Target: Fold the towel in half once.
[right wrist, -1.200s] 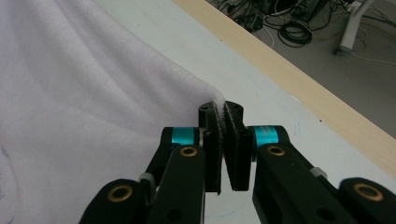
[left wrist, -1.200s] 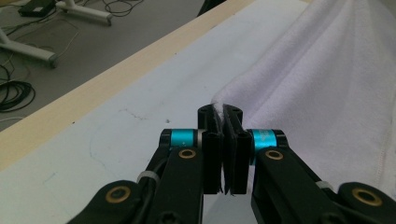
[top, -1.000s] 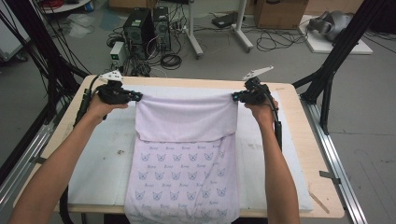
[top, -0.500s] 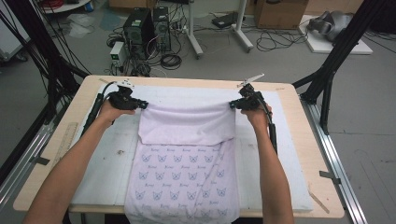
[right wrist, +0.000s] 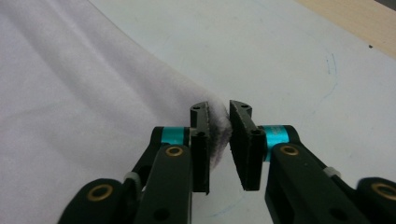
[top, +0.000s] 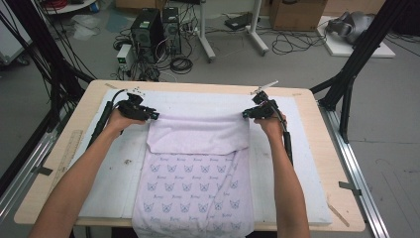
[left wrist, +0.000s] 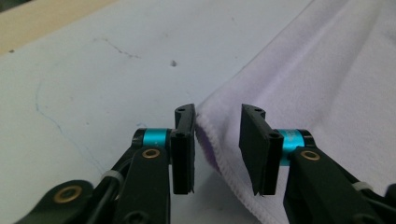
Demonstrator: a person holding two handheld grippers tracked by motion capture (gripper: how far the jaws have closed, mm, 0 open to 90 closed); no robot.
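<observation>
Folded towel (top: pixel 198 136) now flat on white mat (top: pixel 297 163), top fold at 12 o'clock edge, lowered from a second ago. Left gripper (top: pixel 154 116) at 10 o'clock corner: jaws just opening, gap clear, hem between but unpinched. Right gripper (top: pixel 246 115) at 2 o'clock corner: jaws just parting, narrow gap, cloth corner loose between. Fold judged placed; release underway.

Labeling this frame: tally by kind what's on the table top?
Lilac towel: 1
White mat: 1
Claws: 2, left claw, right claw
Wooden ruler: 1
Total: 5
</observation>
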